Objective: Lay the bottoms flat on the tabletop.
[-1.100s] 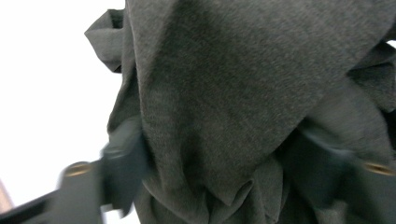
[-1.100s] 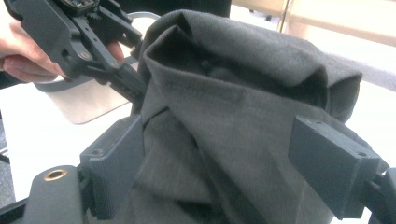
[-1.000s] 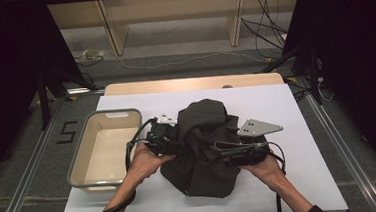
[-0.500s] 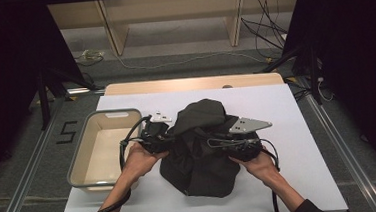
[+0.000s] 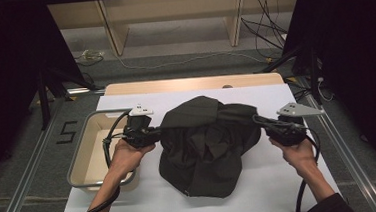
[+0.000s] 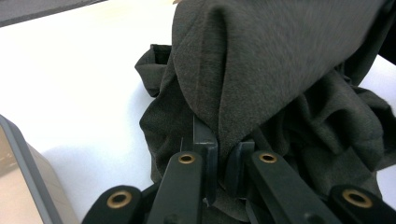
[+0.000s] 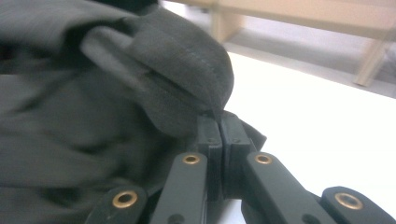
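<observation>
Both tongs, left [image 5: 154, 135] and right [image 5: 260, 120], clamp the dark garment [image 5: 204, 145], apparently spreading it; next, lay flat on desk [image 5: 281, 179]

Lab: railed rig table [image 5: 132, 200], floor cables [image 5: 183, 62]

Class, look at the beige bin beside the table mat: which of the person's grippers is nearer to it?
Left. The left gripper sits just beside the beige bin, clamped on the dark garment. The right gripper grips the garment's opposite side, away from the bin.
</observation>
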`<state>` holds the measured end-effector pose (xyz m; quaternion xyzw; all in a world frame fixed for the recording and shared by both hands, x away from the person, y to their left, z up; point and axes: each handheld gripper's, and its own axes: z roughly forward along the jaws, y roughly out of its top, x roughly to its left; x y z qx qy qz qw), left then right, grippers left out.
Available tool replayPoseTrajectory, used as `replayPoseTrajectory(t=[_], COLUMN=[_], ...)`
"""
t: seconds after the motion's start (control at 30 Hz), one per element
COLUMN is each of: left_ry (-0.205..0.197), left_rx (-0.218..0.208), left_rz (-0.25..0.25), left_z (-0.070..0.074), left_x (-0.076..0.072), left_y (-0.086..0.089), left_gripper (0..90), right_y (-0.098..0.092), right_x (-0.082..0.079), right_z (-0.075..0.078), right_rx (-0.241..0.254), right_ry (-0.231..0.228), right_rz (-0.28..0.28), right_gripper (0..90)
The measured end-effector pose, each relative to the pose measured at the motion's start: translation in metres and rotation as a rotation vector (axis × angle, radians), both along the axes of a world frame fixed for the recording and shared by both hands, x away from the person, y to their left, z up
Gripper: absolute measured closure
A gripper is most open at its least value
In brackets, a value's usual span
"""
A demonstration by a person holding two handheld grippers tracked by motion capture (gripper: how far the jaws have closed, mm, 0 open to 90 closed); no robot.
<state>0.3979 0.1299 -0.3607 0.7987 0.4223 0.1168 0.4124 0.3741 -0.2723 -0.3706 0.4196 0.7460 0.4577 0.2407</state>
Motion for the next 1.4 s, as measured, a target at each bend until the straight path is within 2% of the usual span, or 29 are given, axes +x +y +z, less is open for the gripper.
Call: replayPoseTrajectory(t=[0.1, 0.23, 0.33, 0.43, 0.5, 0.53, 0.57, 0.63, 0.67, 0.73, 0.8, 0.9, 0.97, 1.07, 1.2, 1.4], left_ry=[0.004, 0.004, 0.006, 0.019, 0.016, 0.013, 0.011, 0.002, -0.001, -0.01, -0.015, -0.024, -0.032, -0.043, -0.038, -0.039], left_rx=[0.013, 0.007, -0.005, -0.031, -0.027, -0.026, -0.024, -0.022, -0.024, -0.022, -0.018, -0.008, 0.007, 0.034, 0.043, 0.044], left_rz=[0.007, 0.019, 0.031, 0.032, 0.027, 0.022, 0.016, 0.008, 0.002, -0.012, -0.025, -0.051, -0.071, -0.093, -0.111, -0.128], left_z=[-0.003, -0.004, -0.007, -0.009, -0.009, -0.008, -0.007, -0.005, -0.004, -0.001, 0.001, 0.002, 0.004, 0.004, 0.002, 0.003], left_x=[0.002, 0.004, 0.005, 0.007, 0.007, 0.007, 0.007, 0.006, 0.005, 0.004, 0.002, -0.002, -0.005, -0.009, -0.01, -0.014], left_y=[-0.002, -0.001, 0.002, 0.002, -0.001, -0.003, -0.005, -0.009, -0.011, -0.016, -0.021, -0.03, -0.036, -0.045, -0.05, -0.053], left_gripper=[85.0, 84.8, 84.4, 84.3, 84.3, 84.3, 84.4, 84.4, 84.5, 84.5, 84.5, 84.6, 84.7, 84.8, 84.8, 84.9], right_y=[-0.019, -0.029, -0.042, -0.045, -0.041, -0.039, -0.036, -0.029, -0.025, -0.017, -0.004, 0.02, 0.037, 0.058, 0.081, 0.104], right_x=[0.006, 0.012, 0.016, 0.022, 0.022, 0.022, 0.02, 0.015, 0.012, 0.005, -0.001, -0.009, -0.014, -0.02, -0.026, -0.019], right_z=[-0.006, -0.013, -0.019, -0.029, -0.032, -0.032, -0.029, -0.018, -0.011, 0.002, 0.012, 0.018, 0.02, 0.024, 0.023, 0.008], right_rx=[0.0, -0.032, -0.013, -0.017, -0.026, -0.024, -0.013, -0.021, -0.035, -0.005, 0.009, 0.023, 0.003, 0.006, -0.009, -0.037], right_ry=[0.026, 0.053, 0.083, 0.147, 0.169, 0.177, 0.161, 0.1, 0.07, 0.035, 0.016, 0.015, 0.017, 0.017, 0.023, 0.069], right_rz=[-0.063, -0.107, -0.152, -0.141, -0.119, -0.109, -0.11, -0.13, -0.131, -0.097, -0.033, 0.067, 0.123, 0.196, 0.252, 0.286], right_gripper=[89.4, 89.5, 89.5, 89.2, 87.6, 82.2, 72.0, 52.8, 47.5, 41.3, 38.0, 35.3, 33.1, 32.3, 30.9, 30.5])
